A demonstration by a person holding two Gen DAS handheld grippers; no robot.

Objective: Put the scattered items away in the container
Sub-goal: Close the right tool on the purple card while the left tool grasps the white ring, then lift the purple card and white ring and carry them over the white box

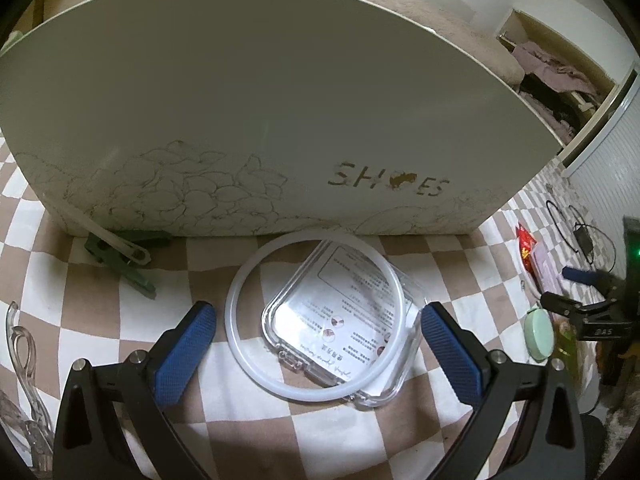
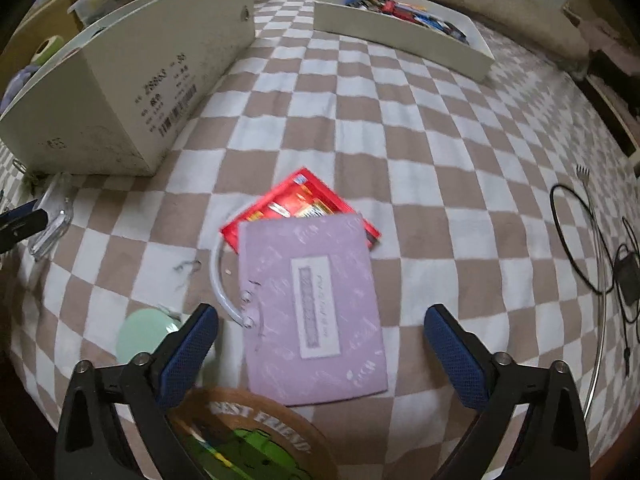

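My left gripper (image 1: 318,312) stands open above a white ring (image 1: 240,344) that lies over a clear plastic case (image 1: 360,384), just in front of the white shoe box (image 1: 280,120) printed "SHOES". Nothing touches its pads. My right gripper (image 2: 322,316) is open over a purple packet (image 2: 316,280), which overlaps a red packet (image 2: 300,200); its pads are clear of both. A curved white handle (image 2: 220,276) pokes out at the purple packet's left edge. The shoe box (image 2: 120,92) stands at the upper left in the right wrist view, with several items inside.
A green clip (image 1: 128,256) lies by the box's left corner. A mint green disc (image 2: 140,336) and a brown-rimmed round item (image 2: 260,412) sit near the right gripper. A white tray (image 2: 400,40) of small items lies far back. Black cables (image 2: 580,240) trail at the right.
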